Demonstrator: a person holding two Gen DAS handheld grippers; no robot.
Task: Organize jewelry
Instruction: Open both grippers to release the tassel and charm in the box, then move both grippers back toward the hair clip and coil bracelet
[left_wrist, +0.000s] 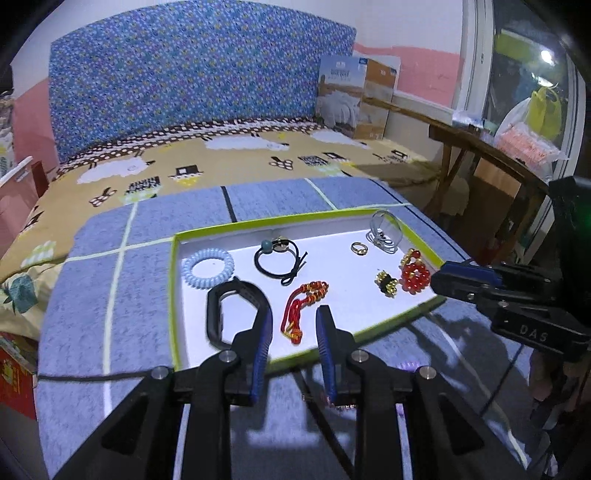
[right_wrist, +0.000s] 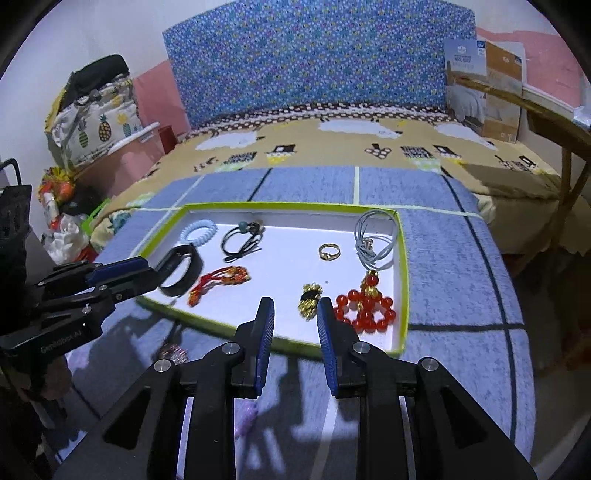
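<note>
A white tray with a green rim (left_wrist: 173, 295) (right_wrist: 404, 258) lies on a blue cloth. In it are a pale blue coil hair tie (left_wrist: 208, 267), a black hair tie (left_wrist: 277, 258), a black band (left_wrist: 236, 314) (right_wrist: 181, 271), a red cord bracelet (left_wrist: 303, 304) (right_wrist: 218, 280), a gold ring (left_wrist: 359, 248) (right_wrist: 328, 252), a grey cord (left_wrist: 384, 232) (right_wrist: 373, 240), a gold-and-black piece (left_wrist: 386, 283) (right_wrist: 309, 304) and a red bead bracelet (left_wrist: 415, 273) (right_wrist: 365, 308). My left gripper (left_wrist: 294, 325) is open and empty over the tray's near edge. My right gripper (right_wrist: 293, 314) is open and empty by the gold-and-black piece.
A small pink beaded item (right_wrist: 173, 352) lies on the cloth in front of the tray. A bed with a patterned sheet (left_wrist: 221, 158) lies beyond. A wooden table (left_wrist: 491, 147) stands at the right. Bags and boxes (right_wrist: 92, 122) are stacked at the left.
</note>
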